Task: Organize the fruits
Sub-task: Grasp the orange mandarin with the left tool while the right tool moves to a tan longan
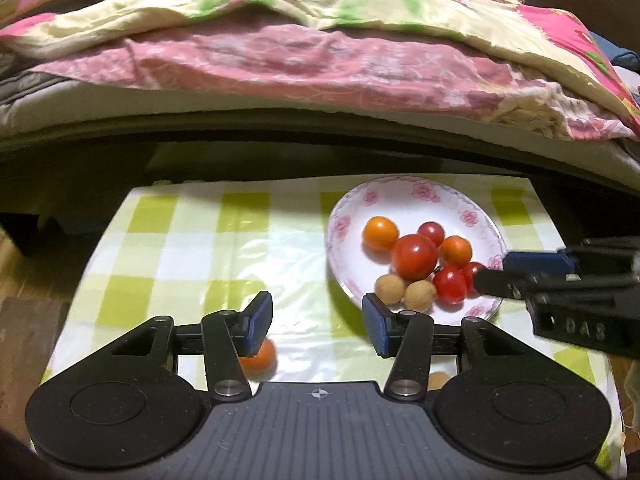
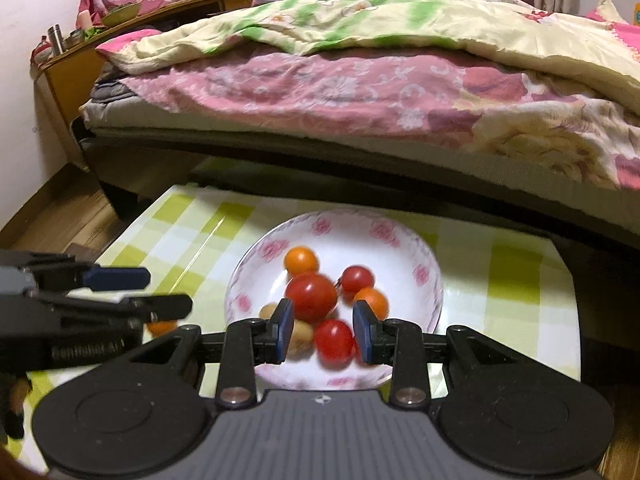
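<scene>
The left gripper [image 1: 318, 322] hangs with its blue-padded jaws parted and empty over a glossy green-and-white checked tablecloth [image 1: 192, 248], a small orange fruit [image 1: 260, 356] lying on the cloth just under its left pad; the right gripper [image 2: 322, 334] has its jaws narrowly apart above a round white plate [image 2: 400, 252] with a pink floral rim, pressing on nothing. The plate holds smooth red and orange tomatoes [image 2: 311, 297] and tan longans [image 1: 419, 295], beside a low bed [image 2: 320, 92] with rumpled floral quilts
</scene>
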Tool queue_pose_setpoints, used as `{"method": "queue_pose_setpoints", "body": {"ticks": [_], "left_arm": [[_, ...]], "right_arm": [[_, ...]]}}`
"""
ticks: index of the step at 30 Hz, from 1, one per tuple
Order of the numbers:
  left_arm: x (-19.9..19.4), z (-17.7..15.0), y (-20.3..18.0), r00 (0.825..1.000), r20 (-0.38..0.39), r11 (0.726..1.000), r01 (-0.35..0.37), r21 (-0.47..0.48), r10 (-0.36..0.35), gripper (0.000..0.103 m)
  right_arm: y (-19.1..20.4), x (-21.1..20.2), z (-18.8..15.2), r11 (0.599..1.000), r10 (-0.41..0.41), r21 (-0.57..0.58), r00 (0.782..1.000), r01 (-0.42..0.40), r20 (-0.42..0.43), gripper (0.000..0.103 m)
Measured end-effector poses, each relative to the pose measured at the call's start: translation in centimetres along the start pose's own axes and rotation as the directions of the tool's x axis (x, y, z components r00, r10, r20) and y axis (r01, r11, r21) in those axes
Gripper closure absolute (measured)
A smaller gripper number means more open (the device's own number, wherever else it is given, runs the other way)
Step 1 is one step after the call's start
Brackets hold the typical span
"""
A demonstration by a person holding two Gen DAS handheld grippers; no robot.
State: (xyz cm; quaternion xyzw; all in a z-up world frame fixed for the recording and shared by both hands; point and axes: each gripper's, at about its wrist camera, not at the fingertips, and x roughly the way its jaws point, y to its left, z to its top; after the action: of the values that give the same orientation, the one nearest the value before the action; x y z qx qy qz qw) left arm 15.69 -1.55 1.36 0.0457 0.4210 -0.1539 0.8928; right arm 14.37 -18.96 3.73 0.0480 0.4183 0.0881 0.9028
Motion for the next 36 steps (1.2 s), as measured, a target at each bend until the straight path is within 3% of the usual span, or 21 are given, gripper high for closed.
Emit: {"method": "queue_pose_setpoints", "body": {"ticks": [10,19,27,36], "left_arm": [[2.4,-0.9,1.8,0.997,-0.08,0.998,-0.029,-0.054,0.025,0.043],[5.3,-1.1,2.7,0.989,-0.133,0.994,-0.078,-0.077,0.068,0.046],[5.7,-1.2,3.0,0.984,-0.147,0.991,-0.116,-0.066,0.105,0.067],[6.4,-2.1,2.1,0.977,-0.159,0.989,-0.143,-0.019,0.138,0.062]], "right_arm": [[2.1,-0.7,-3.0,1.0,0.026,-0.015,0.998,-0.027,-0.057,0.067],[2.4,0.3,-3.5,0.999,0.032,-0.038,0.995,-0.036,-0.099,0.067],[2.3,1.3,-3.7,0.999,0.023,-0.044,0.99,-0.029,-0.139,0.067],[2.1,1.6,-4.0,0.999,0.009,-0.038,0.987,-0.016,-0.159,0.067]]}}
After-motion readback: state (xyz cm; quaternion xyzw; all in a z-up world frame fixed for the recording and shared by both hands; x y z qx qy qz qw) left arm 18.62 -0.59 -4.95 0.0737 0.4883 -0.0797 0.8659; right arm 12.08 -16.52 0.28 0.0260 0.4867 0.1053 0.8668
